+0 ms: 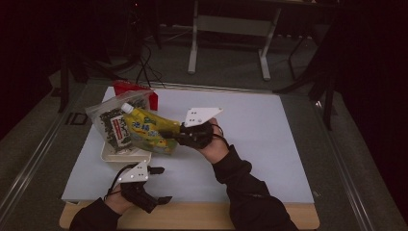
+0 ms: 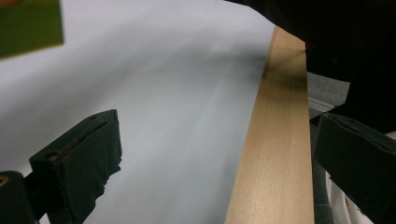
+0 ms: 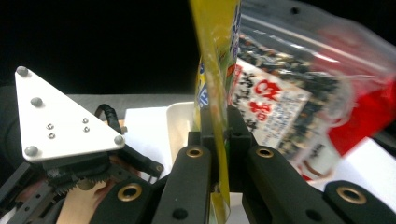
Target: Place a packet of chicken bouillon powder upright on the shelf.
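**Right gripper pinches yellow pouch above the tray**

The right gripper point(image 3: 218, 140) has its jaws pressed together on the edge of the yellow pouch point(image 1: 149, 131), which hangs lifted at about 9 o'clock from that hand, over the white tray point(image 1: 126, 155). Behind the pouch, at its 10 o'clock, leans a clear bag of dark pieces point(image 1: 114, 126). The left gripper point(image 1: 161, 185), at 7 o'clock on the white table sheet point(image 1: 269, 144), holds its jaws spread, with nothing between them
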Tool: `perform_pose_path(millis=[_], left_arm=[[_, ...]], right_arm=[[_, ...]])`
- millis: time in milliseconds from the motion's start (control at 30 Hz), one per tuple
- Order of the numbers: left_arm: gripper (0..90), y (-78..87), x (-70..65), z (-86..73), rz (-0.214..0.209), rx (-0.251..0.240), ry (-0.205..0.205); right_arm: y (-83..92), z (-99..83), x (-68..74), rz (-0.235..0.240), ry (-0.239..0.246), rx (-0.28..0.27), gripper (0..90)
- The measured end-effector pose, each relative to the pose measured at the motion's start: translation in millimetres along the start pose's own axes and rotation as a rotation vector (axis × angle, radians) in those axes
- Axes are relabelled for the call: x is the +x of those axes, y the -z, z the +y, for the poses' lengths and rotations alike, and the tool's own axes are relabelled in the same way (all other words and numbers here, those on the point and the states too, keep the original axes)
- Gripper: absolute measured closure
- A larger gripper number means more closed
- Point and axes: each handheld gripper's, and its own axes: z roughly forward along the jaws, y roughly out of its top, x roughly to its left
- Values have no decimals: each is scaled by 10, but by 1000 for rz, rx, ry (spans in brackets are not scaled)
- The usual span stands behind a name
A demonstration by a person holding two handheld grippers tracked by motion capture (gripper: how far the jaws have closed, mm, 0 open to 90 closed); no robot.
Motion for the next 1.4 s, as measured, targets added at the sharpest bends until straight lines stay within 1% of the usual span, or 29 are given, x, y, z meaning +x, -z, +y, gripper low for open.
perform_pose_path(millis=[33, 100, 167, 267, 333, 433, 500, 533, 567, 633, 667, 700, 800, 867, 900, 933, 967, 1033, 1100, 1167, 1233, 1267, 1300, 1333, 1367, 1400], left_arm=[[21, -3, -1, -1, -1, 2, 0], [21, -10, -10, -4, -6, 4, 1], [21, -11, -15, -2, -10, 6, -3], [21, -10, -19, -3, -11, 4, 0], [21, -8, -19, -5, -11, 7, -1], [20, -5, -19, -6, -12, 5, 1], [21, 2, -21, -6, -11, 2, 3], [21, 2, -21, -6, -11, 2, 3], [21, 7, -19, -6, -10, 3, 1], [21, 9, -18, -7, -8, 2, 1], [21, 14, -14, -8, -8, 4, 1], [21, 17, -13, -8, -10, 4, 3], [21, 26, -9, -11, -10, 2, 4], [21, 29, -6, -12, -8, 1, 4], [21, 29, -5, -12, -7, 1, 3], [21, 29, -5, -13, -6, 1, 4], [21, 28, -5, -14, -6, 3, 4], [21, 23, -4, -17, -7, 5, 4], [21, 23, -6, -18, -8, 7, 5], [21, 26, -3, -19, -7, 6, 5], [21, 28, -1, -21, -6, 4, 7], [21, 29, 2, -23, -6, 6, 7], [21, 28, 2, -23, -6, 6, 6], [21, 28, 2, -23, -6, 6, 6], [21, 24, 1, -23, -6, 7, 6], [21, 23, 0, -23, -8, 8, 6]], right_arm=[[-39, -2, -5, 15, 5, 4, 900], [-112, -10, -5, 26, 12, 7, 900], [-170, -15, -5, 29, 31, 14, 900], [-267, -24, -19, 56, 30, 25, 900], [-343, -33, -25, 90, 59, 27, 900], [-451, -39, -30, 125, 79, 33, 900], [-515, -47, -41, 142, 72, 38, 900], [-515, -47, -41, 142, 72, 38, 900], [-598, -60, -49, 154, 75, 45, 900], [-629, -63, -54, 155, 75, 49, 900], [-677, -71, -58, 158, 74, 53, 900], [-741, -88, -65, 163, 72, 51, 900], [-822, -110, -86, 182, 52, 34, 900], [-859, -114, -106, 188, 38, 20, 900], [-879, -116, -120, 192, 24, 13, 900], [-895, -117, -128, 194, 20, 9, 900], [-916, -118, -127, 190, 26, 7, 900], [-966, -118, -111, 187, 36, 25, 900], [-1044, -154, -80, 195, 51, 56, 899], [-1092, -202, -69, 195, 42, 76, 893], [-1107, -224, -69, 194, 38, 82, 885], [-1121, -256, -67, 191, 26, 80, 839], [-1114, -259, -70, 189, 23, 71, 800], [-1114, -259, -70, 189, 23, 71, 800], [-1086, -249, -82, 171, 18, 62, 696], [-1070, -241, -89, 161, 7, 73, 700]])
